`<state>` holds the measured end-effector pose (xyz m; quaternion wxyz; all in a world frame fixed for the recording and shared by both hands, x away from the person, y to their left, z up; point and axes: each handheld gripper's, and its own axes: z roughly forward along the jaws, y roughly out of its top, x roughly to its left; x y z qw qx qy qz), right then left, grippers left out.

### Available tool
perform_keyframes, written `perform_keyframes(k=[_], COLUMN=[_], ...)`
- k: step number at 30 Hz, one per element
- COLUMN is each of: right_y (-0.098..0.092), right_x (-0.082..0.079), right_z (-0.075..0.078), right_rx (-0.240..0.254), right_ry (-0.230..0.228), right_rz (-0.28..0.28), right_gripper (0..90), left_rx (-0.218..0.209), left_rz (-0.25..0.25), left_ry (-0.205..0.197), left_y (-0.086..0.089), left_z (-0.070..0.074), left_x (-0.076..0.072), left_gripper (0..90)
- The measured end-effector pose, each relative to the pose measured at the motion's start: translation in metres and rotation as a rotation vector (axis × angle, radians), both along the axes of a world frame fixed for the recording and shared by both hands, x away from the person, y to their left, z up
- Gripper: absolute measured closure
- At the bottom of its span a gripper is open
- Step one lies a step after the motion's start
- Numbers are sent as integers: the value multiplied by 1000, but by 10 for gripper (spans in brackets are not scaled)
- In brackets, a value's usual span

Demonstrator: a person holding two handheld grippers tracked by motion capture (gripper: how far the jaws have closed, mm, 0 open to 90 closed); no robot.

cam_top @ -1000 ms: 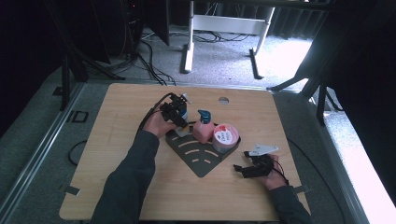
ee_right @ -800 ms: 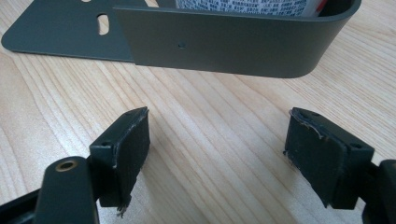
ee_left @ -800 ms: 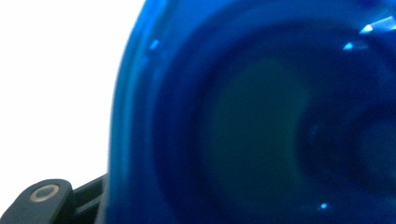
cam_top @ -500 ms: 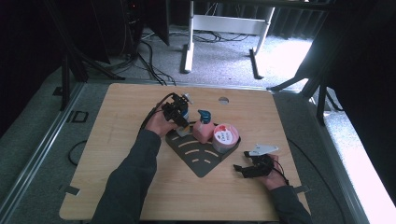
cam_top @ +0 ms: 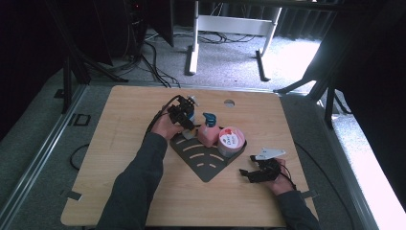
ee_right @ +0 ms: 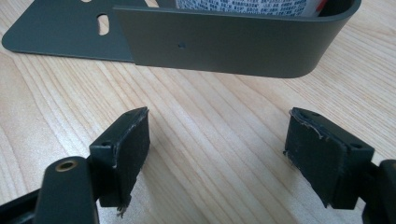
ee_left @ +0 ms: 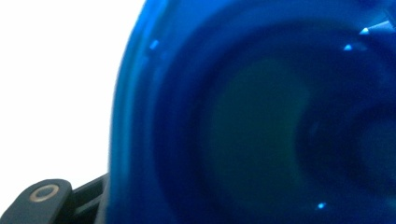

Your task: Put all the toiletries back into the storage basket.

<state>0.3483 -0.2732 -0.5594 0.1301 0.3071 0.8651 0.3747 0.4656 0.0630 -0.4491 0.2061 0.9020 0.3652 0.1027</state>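
Note:
My left gripper is shut on a blue container with a pale cap, just behind the back left edge of the black corner rack. In the left gripper view the blue container is pressed up close and blurred. A pink pump bottle with a teal head and a pink round tub stand in the rack. My right gripper rests open on the table to the right of the rack. Its jaws are empty and face the rack's curved wall.
The wooden table has a round hole near its far edge. Cables trail from both grippers. Beyond the table lie grey carpet, desk legs and floor cables. The person's sleeves come in from the bottom.

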Motion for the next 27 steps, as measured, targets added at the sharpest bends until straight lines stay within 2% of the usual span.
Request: perform_keyframes(k=[27], right_y=[0], right_x=[0], right_z=[0], right_rx=[-1], right_ry=[0], right_rz=[1], right_gripper=[218], left_rx=[-7], left_rz=[-12], left_ry=[4], left_y=[-10], left_z=[-6], left_x=[4], left_gripper=[551])
